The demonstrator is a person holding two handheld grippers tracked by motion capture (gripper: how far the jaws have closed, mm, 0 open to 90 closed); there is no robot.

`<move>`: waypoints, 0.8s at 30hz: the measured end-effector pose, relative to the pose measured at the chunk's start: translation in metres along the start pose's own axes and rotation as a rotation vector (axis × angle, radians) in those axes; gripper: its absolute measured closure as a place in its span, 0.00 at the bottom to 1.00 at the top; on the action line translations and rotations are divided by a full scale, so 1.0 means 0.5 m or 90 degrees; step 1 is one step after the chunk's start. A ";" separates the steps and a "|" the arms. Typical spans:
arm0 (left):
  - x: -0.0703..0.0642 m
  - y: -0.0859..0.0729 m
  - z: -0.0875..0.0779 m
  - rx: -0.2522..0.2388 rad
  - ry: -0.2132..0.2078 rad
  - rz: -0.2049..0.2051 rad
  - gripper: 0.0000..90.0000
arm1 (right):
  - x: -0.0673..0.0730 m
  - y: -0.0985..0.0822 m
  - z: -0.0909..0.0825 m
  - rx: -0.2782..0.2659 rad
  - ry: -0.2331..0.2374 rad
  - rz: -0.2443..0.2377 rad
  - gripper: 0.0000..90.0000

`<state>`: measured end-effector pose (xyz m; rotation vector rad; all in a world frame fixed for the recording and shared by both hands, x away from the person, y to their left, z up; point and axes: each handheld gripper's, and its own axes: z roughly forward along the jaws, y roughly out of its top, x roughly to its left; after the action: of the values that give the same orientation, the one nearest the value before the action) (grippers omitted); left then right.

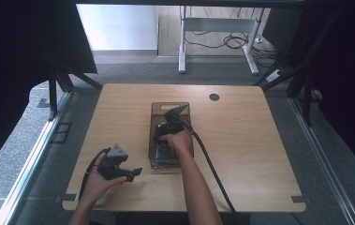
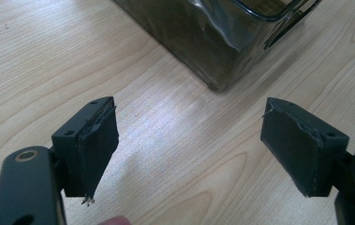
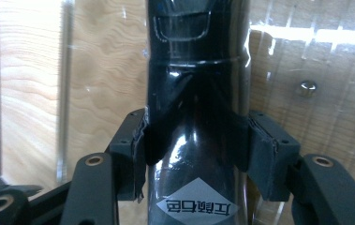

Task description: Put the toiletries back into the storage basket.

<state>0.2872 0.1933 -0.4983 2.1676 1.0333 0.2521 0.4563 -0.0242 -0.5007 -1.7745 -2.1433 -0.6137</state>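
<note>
Person's left hand [image 1: 101,180] resting low at near left, gripping black two-jaw left gripper [image 1: 135,172] with grey three-cornered plate on top; jaws pointing rightward, standing wide apart, nothing between dark padded fingertips [image 2: 98,140]. Left forearm entering from bottom edge. Right forearm reaching forward toward centre, right hand [image 1: 179,140] wrapping around black right gripper [image 3: 196,154], gripper pointing downward. Its jaws spreading wide, dark pads [image 3: 140,154] pressing both sides of glossy black bottle-like object [image 3: 196,84]. Black cable trailing back past right forearm.

Bottle [image 3: 196,93] inside bin [image 1: 155,112] on table [image 1: 250,140]
</note>
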 end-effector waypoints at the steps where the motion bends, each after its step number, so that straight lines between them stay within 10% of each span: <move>1: 0.000 0.000 0.000 0.000 0.000 0.000 0.22 | 0.000 -0.001 0.002 0.001 -0.007 -0.001 0.50; 11: -0.006 0.001 0.006 0.008 -0.002 0.007 0.22 | 0.003 -0.007 -0.018 -0.003 0.000 0.010 0.42; 24: -0.006 0.000 0.010 0.013 0.002 0.003 0.22 | 0.015 -0.023 -0.125 -0.062 0.016 -0.092 0.41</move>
<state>0.2875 0.1888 -0.5014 2.1888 1.0362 0.2491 0.4409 -0.0505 -0.4446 -1.6600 -2.2745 -0.7836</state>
